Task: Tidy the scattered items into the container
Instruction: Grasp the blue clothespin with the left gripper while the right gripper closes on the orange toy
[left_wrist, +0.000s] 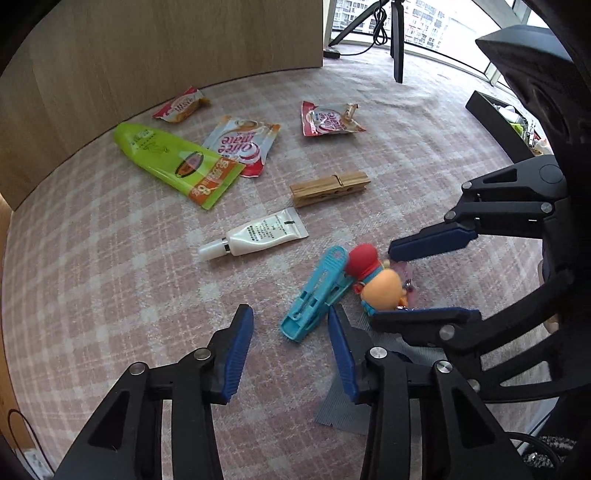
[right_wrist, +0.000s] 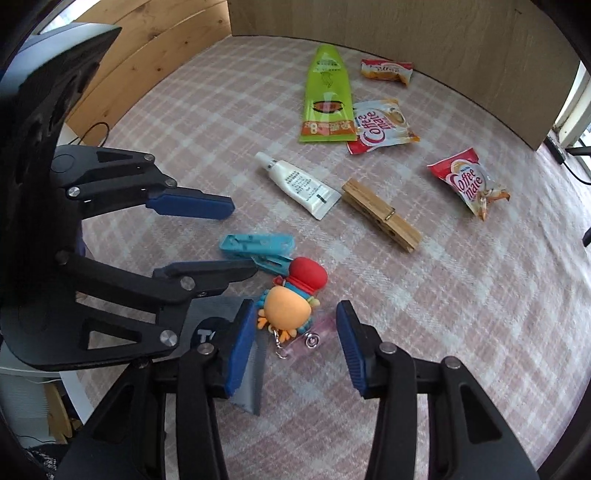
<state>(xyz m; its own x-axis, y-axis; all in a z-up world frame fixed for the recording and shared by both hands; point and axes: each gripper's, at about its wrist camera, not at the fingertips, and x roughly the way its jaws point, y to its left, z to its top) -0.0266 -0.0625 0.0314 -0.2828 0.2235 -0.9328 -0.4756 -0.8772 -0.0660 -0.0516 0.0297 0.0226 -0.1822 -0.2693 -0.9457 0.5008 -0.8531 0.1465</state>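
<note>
Nearest the right wrist camera, the right gripper (right_wrist: 295, 345) stands with its fingers spread wide, holding nothing, and the cartoon keychain figure (right_wrist: 290, 310) lies on the bench (right_wrist: 461, 295) between them, its chain and a clear pink tag trailing toward the camera. The left gripper (left_wrist: 290, 349) is likewise open and empty, set over the near end of the blue plastic clip (left_wrist: 317, 293).

The figure looks light, rubbery and rounded, so it may squirm out of a pinch; the orange head seems the broadest, firmest place to close on, not the loose chain. The clip is stiff and slim and should take a grip across its flat sides.

From left to right in the left wrist view, beyond the clip: a green pouch (left_wrist: 173, 162) overlapping one Coffee-mate sachet (left_wrist: 242, 144), a small snack packet (left_wrist: 181, 105) behind them, a white tube (left_wrist: 255, 238), a wooden clothespin (left_wrist: 330, 188), and a second sachet (left_wrist: 330, 119). All appear light; the sachets are thin and crinkly, probably hard to lift flat.

The clip touches the figure's red cap, so lifting either may drag the other. A grey cloth (right_wrist: 247, 373) lies under the near fingers. The two grippers crowd each other closely here. A dark box (left_wrist: 498, 122) at the far right may be the container.
</note>
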